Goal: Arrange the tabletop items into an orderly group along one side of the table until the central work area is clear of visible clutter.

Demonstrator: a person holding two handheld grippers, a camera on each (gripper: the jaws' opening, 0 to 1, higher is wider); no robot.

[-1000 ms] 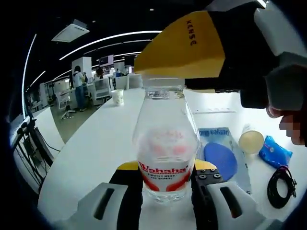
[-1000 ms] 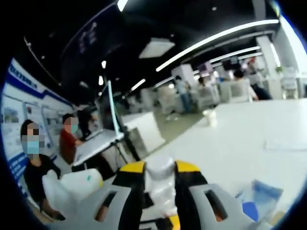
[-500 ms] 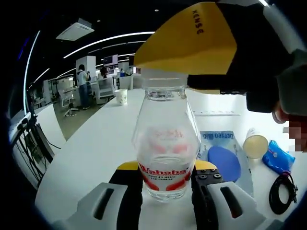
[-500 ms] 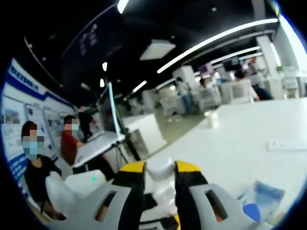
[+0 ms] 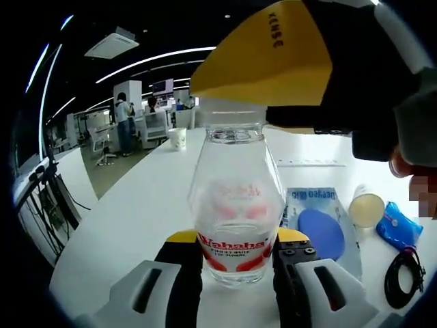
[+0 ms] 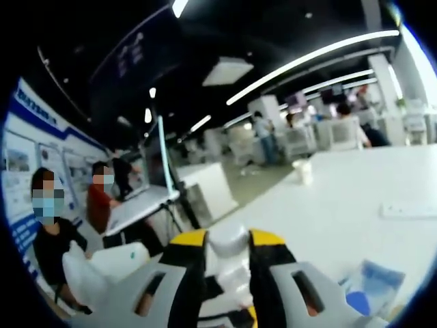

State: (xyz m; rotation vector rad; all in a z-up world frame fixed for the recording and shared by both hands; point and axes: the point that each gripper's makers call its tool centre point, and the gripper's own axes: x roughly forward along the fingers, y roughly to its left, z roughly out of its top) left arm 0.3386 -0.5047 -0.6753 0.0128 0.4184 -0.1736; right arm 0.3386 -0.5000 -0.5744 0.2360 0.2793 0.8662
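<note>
White table bears a bottle: left tongs clamp its base, right tongs its cap.

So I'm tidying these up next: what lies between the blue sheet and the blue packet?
In the left gripper view, a pale yellow round lid sits between the blue sheet and the blue packet.

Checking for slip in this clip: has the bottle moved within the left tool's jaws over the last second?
No. The bottle sits at the same spot between the left tool jaws, label level with them; only the background paper cup shifts slightly, so the camera moved.
</note>
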